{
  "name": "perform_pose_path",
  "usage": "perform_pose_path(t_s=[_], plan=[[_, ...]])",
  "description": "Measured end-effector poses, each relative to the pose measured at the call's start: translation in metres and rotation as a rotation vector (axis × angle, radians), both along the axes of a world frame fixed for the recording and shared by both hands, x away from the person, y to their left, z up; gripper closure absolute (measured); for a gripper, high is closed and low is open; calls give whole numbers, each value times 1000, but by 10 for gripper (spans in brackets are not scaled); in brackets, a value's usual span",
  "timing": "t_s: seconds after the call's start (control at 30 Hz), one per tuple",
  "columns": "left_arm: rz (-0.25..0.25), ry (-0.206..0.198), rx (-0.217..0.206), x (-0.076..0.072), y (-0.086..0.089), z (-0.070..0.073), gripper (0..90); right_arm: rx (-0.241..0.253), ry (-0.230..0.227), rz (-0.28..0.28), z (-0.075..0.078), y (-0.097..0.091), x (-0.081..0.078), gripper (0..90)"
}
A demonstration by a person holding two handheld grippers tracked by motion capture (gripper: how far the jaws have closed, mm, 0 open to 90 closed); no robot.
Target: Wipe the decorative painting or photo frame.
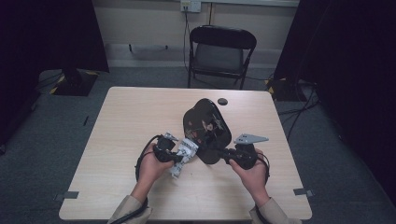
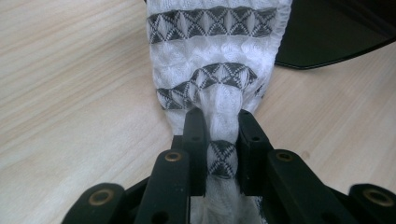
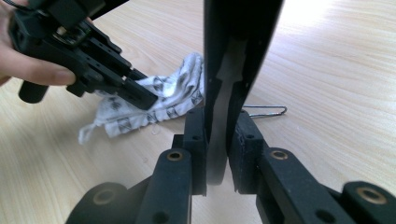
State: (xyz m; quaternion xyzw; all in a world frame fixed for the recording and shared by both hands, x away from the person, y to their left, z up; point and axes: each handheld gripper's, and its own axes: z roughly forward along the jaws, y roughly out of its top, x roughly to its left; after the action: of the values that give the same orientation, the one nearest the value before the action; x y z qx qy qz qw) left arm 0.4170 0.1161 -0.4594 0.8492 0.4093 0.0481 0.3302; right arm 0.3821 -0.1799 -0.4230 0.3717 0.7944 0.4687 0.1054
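Observation:
A white sock with grey diamond bands [image 1: 186, 150] lies bunched on the wooden table, just left of a glossy black flat board [image 1: 207, 126]. My left gripper [image 1: 180, 154] is shut on the sock; in the left gripper view its jaws [image 2: 219, 119] pinch the sock's fabric [image 2: 217, 42], with the board's edge [image 2: 327, 37] beyond. My right gripper [image 1: 223, 153] is shut on the board's near edge. In the right gripper view the thin board [image 3: 240, 37] stands on edge between the jaws [image 3: 218, 119], and the left gripper [image 3: 144, 100] holds the sock [image 3: 159, 105] beside it.
A thin metal wire [image 3: 266, 111] lies on the table behind the board. A small black disc [image 1: 222, 101] sits near the table's far edge [image 1: 187, 88]. A black folding chair [image 1: 220, 51] stands beyond the table. Tape marks [image 1: 303, 192] sit at the near corners.

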Motion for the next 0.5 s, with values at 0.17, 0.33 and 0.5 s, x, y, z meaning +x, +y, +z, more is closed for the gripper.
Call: perform_pose_path(t_s=[0.17, 0.33, 0.5], plan=[[30, -62, -31, 1, 15, 32, 767, 0, 0, 0, 0, 0, 0, 791], [29, -117, -62, 3, 19, 60, 766, 0, -1, -2, 0, 1, 0, 790], [32, -202, -108, 6, 19, 105, 766, -1, -5, -2, 0, 1, 0, 791]])
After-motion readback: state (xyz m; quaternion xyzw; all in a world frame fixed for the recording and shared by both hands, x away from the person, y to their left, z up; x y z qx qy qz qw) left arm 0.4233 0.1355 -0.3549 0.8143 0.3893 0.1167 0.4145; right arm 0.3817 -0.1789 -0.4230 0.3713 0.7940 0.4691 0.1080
